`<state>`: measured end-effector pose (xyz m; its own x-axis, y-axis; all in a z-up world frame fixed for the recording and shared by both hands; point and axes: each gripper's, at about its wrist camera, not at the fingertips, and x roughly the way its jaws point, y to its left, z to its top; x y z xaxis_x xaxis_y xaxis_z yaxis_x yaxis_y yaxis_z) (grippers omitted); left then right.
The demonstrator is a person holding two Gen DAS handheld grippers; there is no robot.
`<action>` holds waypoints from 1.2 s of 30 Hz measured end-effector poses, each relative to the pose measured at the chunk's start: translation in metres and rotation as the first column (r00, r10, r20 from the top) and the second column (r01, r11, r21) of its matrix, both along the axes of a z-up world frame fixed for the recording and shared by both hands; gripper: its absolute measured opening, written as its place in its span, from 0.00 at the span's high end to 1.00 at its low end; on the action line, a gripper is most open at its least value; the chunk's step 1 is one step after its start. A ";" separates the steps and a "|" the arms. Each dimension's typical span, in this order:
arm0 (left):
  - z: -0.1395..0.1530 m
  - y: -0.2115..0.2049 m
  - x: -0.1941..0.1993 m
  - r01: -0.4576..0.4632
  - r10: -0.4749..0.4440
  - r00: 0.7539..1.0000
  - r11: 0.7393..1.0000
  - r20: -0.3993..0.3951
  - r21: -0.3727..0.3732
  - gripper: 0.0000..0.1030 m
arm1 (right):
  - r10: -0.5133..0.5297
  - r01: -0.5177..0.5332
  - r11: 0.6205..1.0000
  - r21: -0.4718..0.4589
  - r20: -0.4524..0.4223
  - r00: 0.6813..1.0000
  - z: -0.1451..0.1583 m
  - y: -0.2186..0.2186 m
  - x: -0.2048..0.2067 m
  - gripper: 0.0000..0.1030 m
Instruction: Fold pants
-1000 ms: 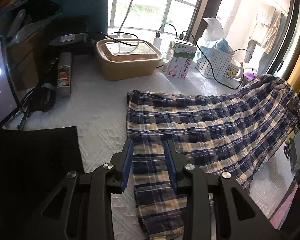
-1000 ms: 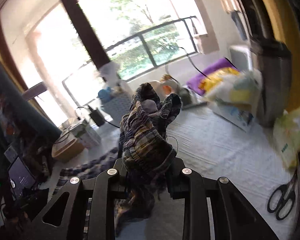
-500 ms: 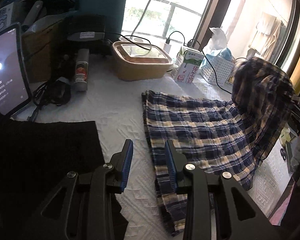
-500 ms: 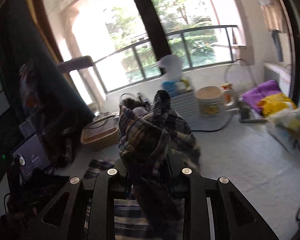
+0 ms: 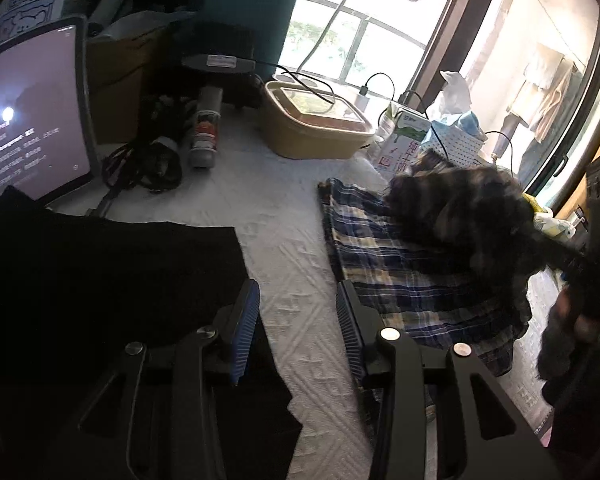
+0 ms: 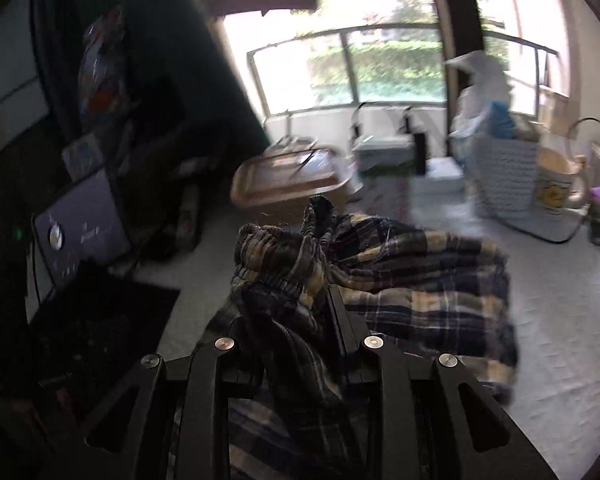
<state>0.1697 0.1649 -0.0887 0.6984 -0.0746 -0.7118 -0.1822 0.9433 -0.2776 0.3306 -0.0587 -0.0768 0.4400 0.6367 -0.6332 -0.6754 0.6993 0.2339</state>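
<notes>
Plaid pants (image 5: pixel 404 264): they lie spread on the white textured worktop (image 5: pixel 284 240) in the centre-right of the left wrist view, one end flat, the other end lifted and bunched in the air over the flat part, at the right of that frame. Judged from this, the raised end is being carried across the flat one to make a fold.

Right tongs (image 6: pixel 296 320): clamped on the gathered, elastic-looking waist end of the pants, which bulges up between the jaws in the lower middle of the right wrist view. A firm pinch on a thick bunch probably keeps the cloth from slipping while it is carried.

Left tongs (image 5: pixel 298 328): jaws apart with nothing between them and just now opening further; the gap shows only bare worktop. The right-hand finger (image 5: pixel 350 332) sits at the near left edge of the flat cloth; whether it touches, I cannot tell. Likely they stand by to let the fold land.

Black cloth (image 5: pixel 100 280): flat at lower left of the left wrist view, apart from the pants, a strip of worktop between.

Clutter at the back: a lit tablet (image 5: pixel 32 120) at the left edge, a tan lidded box (image 5: pixel 316 136) and a milk carton (image 5: pixel 402 142) at upper centre, well clear of the folding area.
</notes>
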 end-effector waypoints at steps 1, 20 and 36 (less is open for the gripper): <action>0.000 0.001 0.000 -0.002 0.002 1.000 1.000 -0.002 0.001 0.62 | 0.011 -0.011 1.000 -0.018 -0.002 1.000 -0.004 0.006 -0.002 0.73; 0.022 -0.044 0.041 0.127 -0.128 0.992 0.989 0.013 0.071 0.62 | 0.025 -0.027 0.998 0.053 0.036 0.999 0.012 -0.050 -0.007 0.17; -0.007 -0.088 0.098 0.226 -0.213 0.973 0.953 -0.084 0.201 0.88 | -0.155 0.155 0.988 -0.010 -0.064 0.986 -0.043 -0.150 0.017 0.17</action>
<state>0.2673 0.0770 -0.0952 0.6363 -0.0669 -0.7685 0.0254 0.9975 -0.0658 0.3477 -0.2083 -0.1201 0.4917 0.5607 -0.6662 -0.5422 0.7958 0.2695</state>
